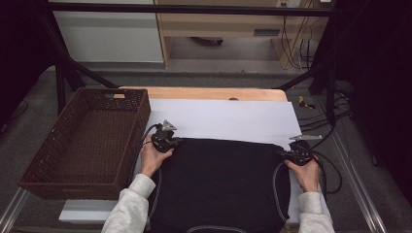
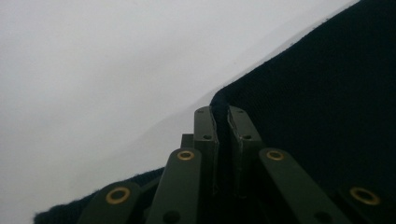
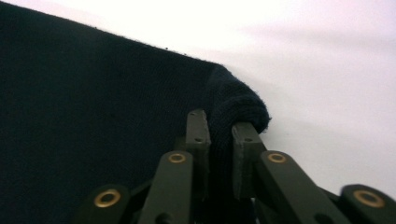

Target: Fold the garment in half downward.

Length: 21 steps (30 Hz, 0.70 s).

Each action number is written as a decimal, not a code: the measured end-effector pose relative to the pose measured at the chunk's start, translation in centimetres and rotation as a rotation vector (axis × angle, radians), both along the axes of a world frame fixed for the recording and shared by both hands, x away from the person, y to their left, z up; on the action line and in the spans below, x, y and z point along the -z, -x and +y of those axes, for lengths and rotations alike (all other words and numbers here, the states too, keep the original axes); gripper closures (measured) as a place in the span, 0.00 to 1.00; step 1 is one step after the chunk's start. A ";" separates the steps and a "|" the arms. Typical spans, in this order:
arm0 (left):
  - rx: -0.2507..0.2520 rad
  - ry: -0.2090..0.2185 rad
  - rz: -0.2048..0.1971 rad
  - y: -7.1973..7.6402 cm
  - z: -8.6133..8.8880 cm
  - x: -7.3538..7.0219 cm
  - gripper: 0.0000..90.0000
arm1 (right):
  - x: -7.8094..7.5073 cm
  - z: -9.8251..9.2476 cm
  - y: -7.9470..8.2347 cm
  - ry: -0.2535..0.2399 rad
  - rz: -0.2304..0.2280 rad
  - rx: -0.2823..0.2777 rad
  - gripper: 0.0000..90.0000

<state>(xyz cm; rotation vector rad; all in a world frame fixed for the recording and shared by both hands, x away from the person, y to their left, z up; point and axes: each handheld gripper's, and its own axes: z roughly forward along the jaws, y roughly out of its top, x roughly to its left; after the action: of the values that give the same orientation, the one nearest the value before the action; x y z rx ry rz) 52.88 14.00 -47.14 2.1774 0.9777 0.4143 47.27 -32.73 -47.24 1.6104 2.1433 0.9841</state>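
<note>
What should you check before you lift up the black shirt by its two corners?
1. Left gripper shut on a far corner of the black garment: ok, cloth is pinched between its fingers.
2. Right gripper shut on the other far corner: ok, a fold of cloth bulges between its fingers.
3. How deep each grip bites: cannot tell; both hold near the very edge.
4. Garment lying flat on the white sheet: ok, spread out with no big wrinkles.
5. Wicker basket out of the way: ok, it stands to the left, apart from the cloth.
6. Cables clear of the garment: not ok, they lie on it.
</note>
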 end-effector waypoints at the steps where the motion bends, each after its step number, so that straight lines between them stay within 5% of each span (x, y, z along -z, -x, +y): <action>1: -0.006 -0.007 -0.009 0.0 0.1 -0.1 0.93 | -0.1 -0.1 -0.1 -0.010 0.004 0.003 0.92; 8: -0.055 -0.004 -0.058 -0.9 0.2 -1.9 0.93 | -0.8 -0.4 -1.5 -0.006 -0.064 0.042 0.94; 14: -0.108 0.072 -0.104 -2.4 0.2 -2.3 0.93 | -1.4 -0.4 -3.6 0.031 -0.167 0.083 0.93; 19: -0.110 0.065 -0.074 -3.0 -0.1 -1.1 0.91 | -0.4 -0.4 -4.7 0.051 -0.128 0.082 0.91; 21: -0.119 0.085 -0.077 -2.8 0.0 -0.7 0.86 | 0.1 -0.3 -4.6 0.065 -0.148 0.079 0.84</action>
<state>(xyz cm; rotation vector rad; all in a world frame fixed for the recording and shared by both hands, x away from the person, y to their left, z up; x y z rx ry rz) 55.73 13.97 -46.47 2.0187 1.0665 0.4995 51.90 -33.06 -47.31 1.5296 1.9782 0.9666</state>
